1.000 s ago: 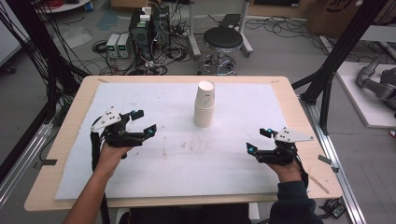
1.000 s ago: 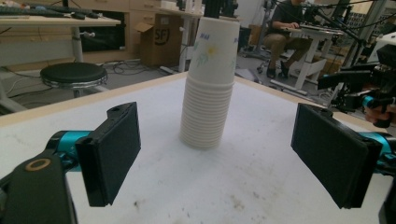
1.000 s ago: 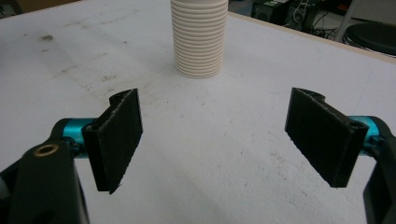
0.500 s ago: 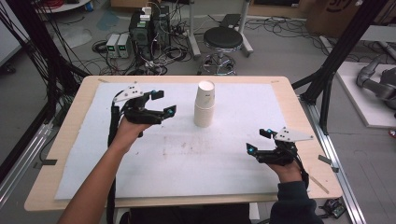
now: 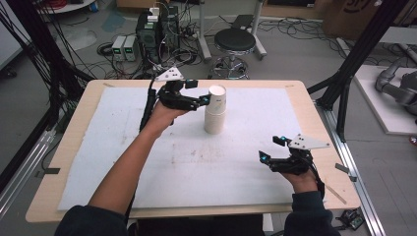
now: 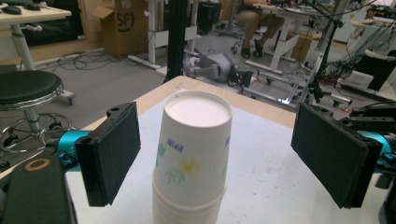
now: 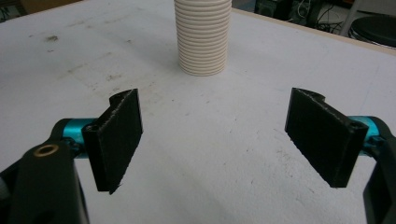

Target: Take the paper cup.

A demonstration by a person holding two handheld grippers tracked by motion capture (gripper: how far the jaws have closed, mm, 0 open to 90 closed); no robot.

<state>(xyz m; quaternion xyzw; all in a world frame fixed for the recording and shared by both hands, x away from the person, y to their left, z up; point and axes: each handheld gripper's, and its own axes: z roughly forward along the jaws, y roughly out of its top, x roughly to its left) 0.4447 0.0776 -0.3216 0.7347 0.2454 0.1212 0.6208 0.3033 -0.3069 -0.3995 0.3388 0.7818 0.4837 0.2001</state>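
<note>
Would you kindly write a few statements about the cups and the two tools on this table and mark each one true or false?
1. The left tool is open, with the top cup between its jaws. True.
2. The top cup stands mouth up. False: it is upside down, its closed base on top.
3. The top cup sits over a ribbed cup. True.
4. The right tool is shut on the ribbed cup. False: it is open and well short of the stack, over the white mat.
5. The top cup is plain white. False: it bears a flower print.
</note>
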